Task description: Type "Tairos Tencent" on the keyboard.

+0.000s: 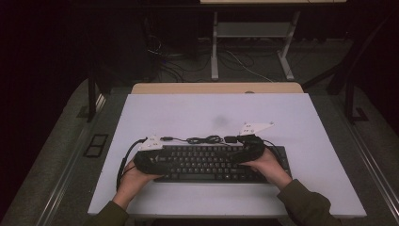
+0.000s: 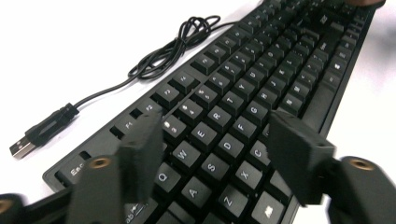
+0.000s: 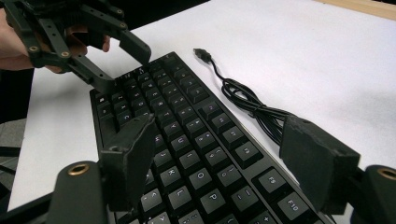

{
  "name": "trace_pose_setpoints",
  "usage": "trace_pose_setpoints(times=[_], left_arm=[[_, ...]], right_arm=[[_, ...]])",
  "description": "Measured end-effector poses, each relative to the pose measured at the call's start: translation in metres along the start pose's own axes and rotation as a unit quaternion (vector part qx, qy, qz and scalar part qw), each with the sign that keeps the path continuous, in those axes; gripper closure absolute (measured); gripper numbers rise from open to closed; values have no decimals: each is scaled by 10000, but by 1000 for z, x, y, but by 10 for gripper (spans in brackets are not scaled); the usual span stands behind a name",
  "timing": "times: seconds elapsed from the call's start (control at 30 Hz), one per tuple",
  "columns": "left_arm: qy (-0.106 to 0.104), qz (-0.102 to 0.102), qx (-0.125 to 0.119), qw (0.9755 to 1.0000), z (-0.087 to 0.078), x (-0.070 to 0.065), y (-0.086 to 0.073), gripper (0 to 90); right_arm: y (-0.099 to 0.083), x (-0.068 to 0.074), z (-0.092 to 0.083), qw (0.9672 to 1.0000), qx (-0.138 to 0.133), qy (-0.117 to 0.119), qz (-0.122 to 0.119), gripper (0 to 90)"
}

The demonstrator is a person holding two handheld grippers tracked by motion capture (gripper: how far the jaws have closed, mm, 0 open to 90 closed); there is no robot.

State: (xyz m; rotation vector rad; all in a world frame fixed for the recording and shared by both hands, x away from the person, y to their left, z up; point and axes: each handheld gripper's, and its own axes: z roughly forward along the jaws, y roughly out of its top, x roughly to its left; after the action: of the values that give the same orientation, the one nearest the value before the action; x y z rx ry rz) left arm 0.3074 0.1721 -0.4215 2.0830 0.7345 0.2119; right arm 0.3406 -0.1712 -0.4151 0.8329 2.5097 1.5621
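Observation:
A black keyboard (image 1: pixel 207 165) lies along the near part of a white tabletop (image 1: pixel 188 108). Its thin black cable (image 1: pixel 204 139) is loosely coiled just behind it and ends in a USB plug (image 2: pixel 39 133) lying free on the table. My left gripper (image 1: pixel 162 162) hovers over the keyboard's left end, jaws apart above the letter keys (image 2: pixel 215 135), nothing pinched. It appears again in the right gripper view (image 3: pixel 122 69), open, held in a hand. My right gripper (image 1: pixel 237 157) is over the keyboard's right end with its jaws wide (image 3: pixel 219 140), holding nothing.
The white top sits on a wooden desk whose edge (image 1: pixel 216 88) runs along the back. Behind it on the dark floor stand a white desk frame (image 1: pixel 254 47) and loose cables (image 1: pixel 188 63). Bare white surface lies behind the cable.

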Motion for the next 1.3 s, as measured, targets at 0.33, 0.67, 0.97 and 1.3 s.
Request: trace_pose_setpoints(times=[0.33, 0.67, 0.97, 1.3], left_arm=[[-3, -3, -134, 9999, 8, -2, 4, 120], [62, 2, -97, 9999, 13, -4, 6, 0], [63, -23, -122, 9999, 14, -4, 7, 0], [13, 0, -90, 10000, 16, -5, 7, 0]], right_arm=[[0, 0, 1, 10000, 27, 4, 28, 270], [3, 1, 4, 9999, 69, 44, 67, 299], [8, 3, 13, 9999, 118, 44, -16, 402], [10, 4, 24, 9995, 303, 71, -74, 581]])
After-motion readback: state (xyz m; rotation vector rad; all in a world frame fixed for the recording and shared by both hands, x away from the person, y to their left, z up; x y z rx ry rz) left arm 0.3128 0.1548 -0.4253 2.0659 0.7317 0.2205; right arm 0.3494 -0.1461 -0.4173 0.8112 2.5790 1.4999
